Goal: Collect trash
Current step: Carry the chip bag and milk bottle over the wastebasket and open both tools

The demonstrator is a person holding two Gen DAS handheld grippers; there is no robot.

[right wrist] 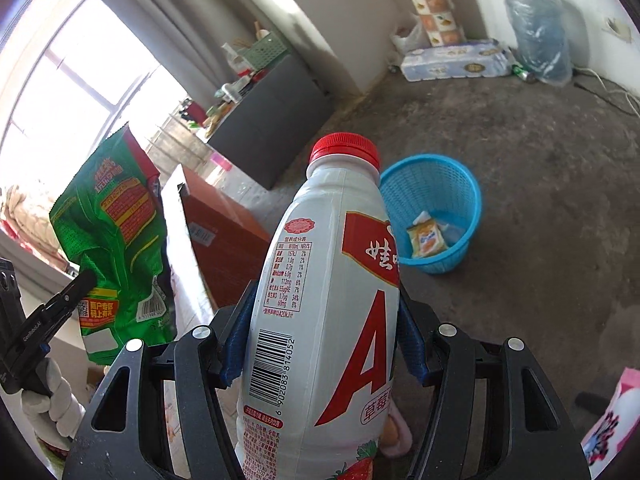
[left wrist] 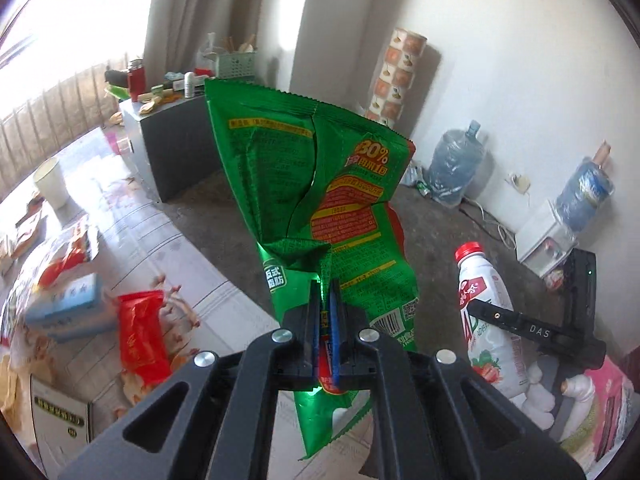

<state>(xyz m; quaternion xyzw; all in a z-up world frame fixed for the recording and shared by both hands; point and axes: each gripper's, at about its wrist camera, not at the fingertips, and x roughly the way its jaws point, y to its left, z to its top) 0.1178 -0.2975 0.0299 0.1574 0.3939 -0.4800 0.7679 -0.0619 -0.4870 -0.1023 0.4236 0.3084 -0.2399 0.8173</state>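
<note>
My left gripper [left wrist: 325, 286] is shut on a crumpled green snack bag [left wrist: 312, 168], which stands up in front of the camera; the same bag [right wrist: 116, 248] shows at the left of the right wrist view. My right gripper [right wrist: 326, 300] is shut on a white milk bottle [right wrist: 320, 320] with a red cap, its blue pads pressed on both sides. That bottle [left wrist: 486, 312] also appears at the right of the left wrist view. A blue mesh wastebasket [right wrist: 460, 192] stands on the floor beyond the bottle, with a yellow wrapper [right wrist: 426, 236] inside.
A table with a patterned cloth [left wrist: 132, 232] holds a red packet [left wrist: 142, 336], boxes and a white cup [left wrist: 50, 184]. A dark cabinet [left wrist: 176, 144] with clutter, a water jug [right wrist: 538, 28], a brown cardboard box [right wrist: 224, 232] and cables along the wall surround the bare concrete floor [right wrist: 540, 200].
</note>
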